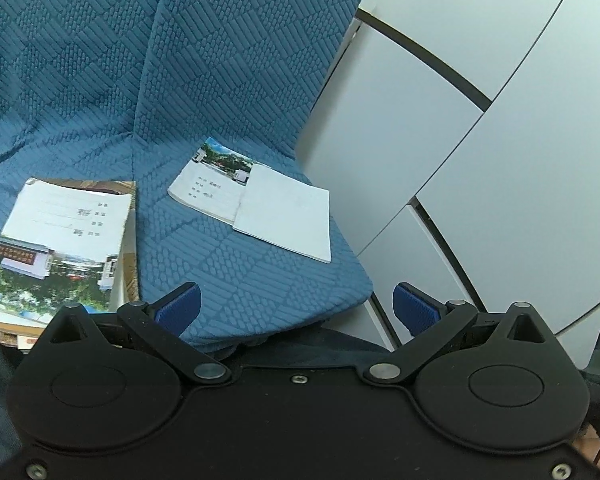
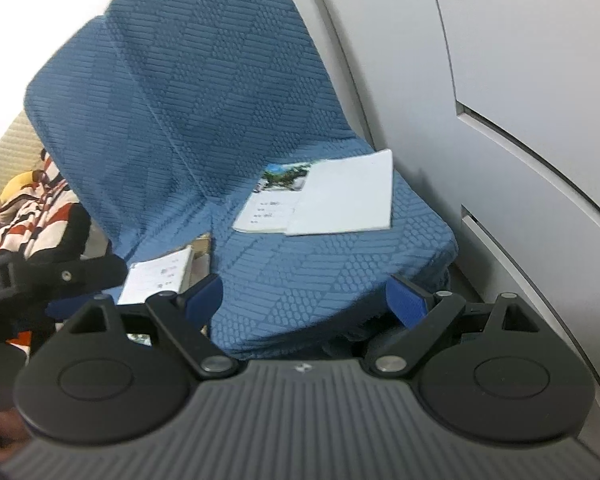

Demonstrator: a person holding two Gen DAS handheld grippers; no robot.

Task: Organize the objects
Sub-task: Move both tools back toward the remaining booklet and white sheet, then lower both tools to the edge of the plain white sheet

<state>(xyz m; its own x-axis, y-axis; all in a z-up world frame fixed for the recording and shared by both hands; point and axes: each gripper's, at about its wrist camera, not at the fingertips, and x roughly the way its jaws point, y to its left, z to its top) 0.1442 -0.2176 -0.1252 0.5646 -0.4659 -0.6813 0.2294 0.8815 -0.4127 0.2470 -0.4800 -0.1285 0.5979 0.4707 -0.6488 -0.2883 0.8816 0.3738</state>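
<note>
Two notebooks lie on the right blue seat cushion (image 1: 260,280): one with a photo cover (image 1: 210,184) and a plain white one (image 1: 286,216) overlapping its right edge. They also show in the right wrist view: the photo-cover notebook (image 2: 270,204) and the white one (image 2: 348,196). A stack of books with a photo-cover notebook on top (image 1: 56,244) sits on the left seat, partly seen in the right wrist view (image 2: 160,276). My left gripper (image 1: 296,308) is open and empty in front of the cushion edge. My right gripper (image 2: 306,298) is open and empty, short of the cushion.
Blue textured covers drape two seat backs (image 1: 140,60). White cabinet panels (image 1: 480,140) stand close on the right. A striped plush toy (image 2: 24,216) lies at far left. The left gripper's body (image 2: 40,280) is at the left edge of the right wrist view.
</note>
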